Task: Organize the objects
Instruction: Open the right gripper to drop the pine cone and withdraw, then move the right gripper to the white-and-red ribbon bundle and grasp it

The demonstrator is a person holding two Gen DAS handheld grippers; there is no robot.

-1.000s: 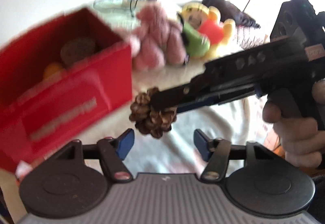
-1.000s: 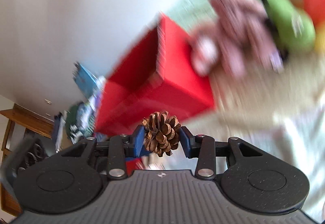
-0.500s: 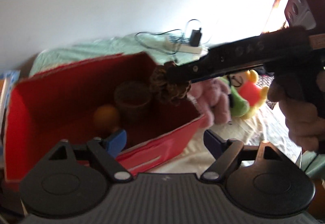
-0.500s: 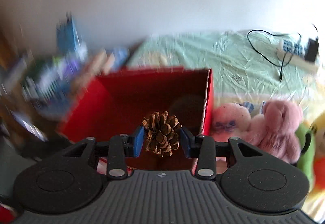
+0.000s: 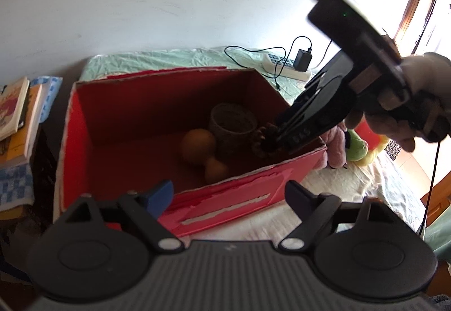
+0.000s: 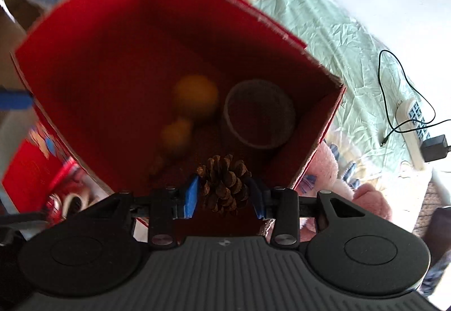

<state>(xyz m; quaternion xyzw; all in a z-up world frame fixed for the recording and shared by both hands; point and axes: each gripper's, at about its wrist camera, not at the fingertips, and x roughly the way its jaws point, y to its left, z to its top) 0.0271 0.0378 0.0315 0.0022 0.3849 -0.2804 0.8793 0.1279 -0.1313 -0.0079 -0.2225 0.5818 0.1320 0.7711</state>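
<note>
A brown pine cone point(image 6: 224, 184) sits between the blue pads of my right gripper point(image 6: 224, 195), which is shut on it and reaches down into the open red cardboard box point(image 6: 93, 37). In the left wrist view the right gripper point(image 5: 277, 137) dips over the box's right wall point(image 5: 298, 158) with the pine cone point(image 5: 263, 140) at its tip. Inside the box are a woven cup point(image 5: 232, 125) and a yellow gourd-shaped toy point(image 5: 200, 146). My left gripper point(image 5: 228, 194) is open and empty, in front of the box's near wall.
Plush toys, pink point(image 5: 334, 150) and green-yellow point(image 5: 359, 146), lie right of the box on the bed. A white power strip point(image 5: 284, 67) with charger and cable lies behind it. Books point(image 5: 17, 116) are stacked at the left. The white wall stands behind.
My right gripper has carried the pine cone from above the bed over the box and down inside it, near the cup. The left gripper has pulled back and now looks into the box from above.
</note>
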